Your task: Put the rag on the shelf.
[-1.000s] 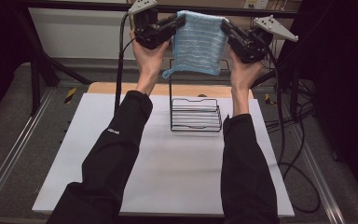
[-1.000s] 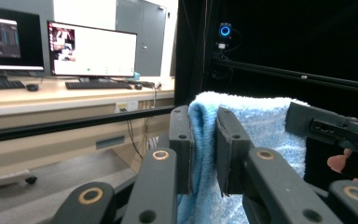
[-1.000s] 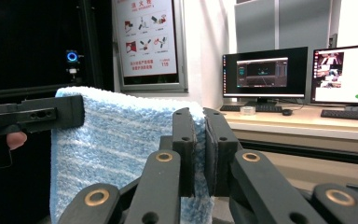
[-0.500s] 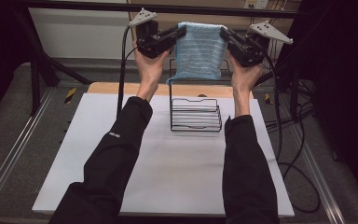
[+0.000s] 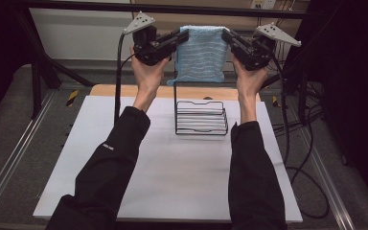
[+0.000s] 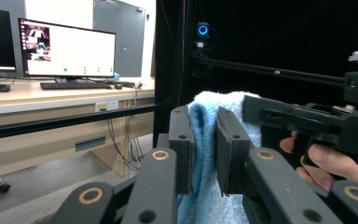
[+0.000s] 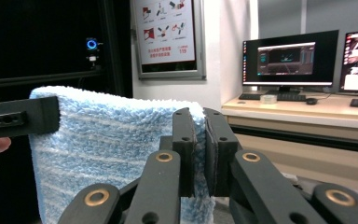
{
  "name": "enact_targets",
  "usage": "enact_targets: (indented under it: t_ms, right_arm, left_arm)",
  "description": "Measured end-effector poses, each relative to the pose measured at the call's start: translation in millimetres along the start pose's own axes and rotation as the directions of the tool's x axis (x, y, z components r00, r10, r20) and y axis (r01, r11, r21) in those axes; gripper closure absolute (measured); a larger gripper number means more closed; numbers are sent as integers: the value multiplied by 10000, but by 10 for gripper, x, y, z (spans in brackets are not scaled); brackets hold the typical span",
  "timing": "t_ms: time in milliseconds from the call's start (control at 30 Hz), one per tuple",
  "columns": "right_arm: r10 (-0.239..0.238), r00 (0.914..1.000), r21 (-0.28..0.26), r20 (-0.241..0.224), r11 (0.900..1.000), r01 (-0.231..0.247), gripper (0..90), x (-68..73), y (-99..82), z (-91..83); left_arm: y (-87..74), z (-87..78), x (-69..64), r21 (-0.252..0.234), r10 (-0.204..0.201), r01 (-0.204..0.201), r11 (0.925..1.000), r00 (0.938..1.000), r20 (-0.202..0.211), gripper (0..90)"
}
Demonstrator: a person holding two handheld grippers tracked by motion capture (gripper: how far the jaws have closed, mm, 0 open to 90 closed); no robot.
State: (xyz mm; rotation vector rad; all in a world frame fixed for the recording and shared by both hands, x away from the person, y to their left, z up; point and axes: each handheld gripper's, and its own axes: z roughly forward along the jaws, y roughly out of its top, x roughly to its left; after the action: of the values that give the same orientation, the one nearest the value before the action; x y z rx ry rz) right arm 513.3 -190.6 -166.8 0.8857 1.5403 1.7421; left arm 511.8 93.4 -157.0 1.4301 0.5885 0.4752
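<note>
A light blue towel (image 5: 203, 53) hangs spread out in the air above a black wire rack (image 5: 201, 117) on the white table (image 5: 172, 177). My left gripper (image 5: 184, 35) is shut on the towel's upper left corner, and my right gripper (image 5: 226, 35) is shut on its upper right corner. In the left gripper view the pads of the left gripper (image 6: 204, 140) pinch the towel's edge (image 6: 204, 191), with the right gripper (image 6: 307, 122) beyond it. In the right gripper view the right gripper (image 7: 199, 135) clamps the towel (image 7: 102, 154), and one jaw of the left gripper (image 7: 21, 116) holds the far corner.
The rack's tall wire handle (image 5: 175, 86) rises just under the towel's lower edge. A wooden strip (image 5: 124, 91) lies at the table's far edge. Black frame bars (image 5: 172, 8) cross overhead, and cables (image 5: 292, 143) trail off the right side. Monitors (image 6: 65, 49) stand on desks beyond.
The towel has swung from a slanted hang to square and flat between the grippers. The left hand has come down a little. Both grips stay as they were.
</note>
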Motion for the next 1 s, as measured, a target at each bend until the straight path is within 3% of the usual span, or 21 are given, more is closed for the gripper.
enact_targets:
  t_ms: [100, 200, 333, 433, 633, 767, 1000]
  right_arm:
    - [130, 9999, 100, -29, 9999, -130, 846, -15, -21, 15]
    - [110, 9999, 289, 87, 9995, -112, 846, -48, -49, 21]
    - [90, 9994, 563, 344, 9984, -109, 846, -107, -123, 20]
    - [96, 9986, 666, 514, 9977, -130, 846, -154, -192, -5]
    - [-20, 9989, 769, 476, 9970, -17, 846, -216, -269, -81]
    - [-36, 9990, 929, 443, 9957, -5, 846, -230, -320, -131]
    - [36, 9999, 1046, 158, 9945, -52, 844, -193, -428, -261]
  left_arm:
    - [-31, -9, -64, 53, 92, -93, 9999, 9997, 216, 782]
    - [-59, 15, -144, 311, 516, -525, 9981, 9982, 291, 783]
    - [-121, 97, -166, 778, 726, -723, 9943, 9974, -2, 783]
    - [-191, 163, -94, 1122, 584, -539, 9922, 9976, -378, 782]
    - [-345, 258, 6, 1389, 198, -117, 9902, 9982, -570, 782]
    - [-430, 264, 13, 1512, 2, 66, 9885, 9990, -451, 781]
    - [-519, 160, -32, 1679, 121, -97, 9858, 9998, -133, 781]
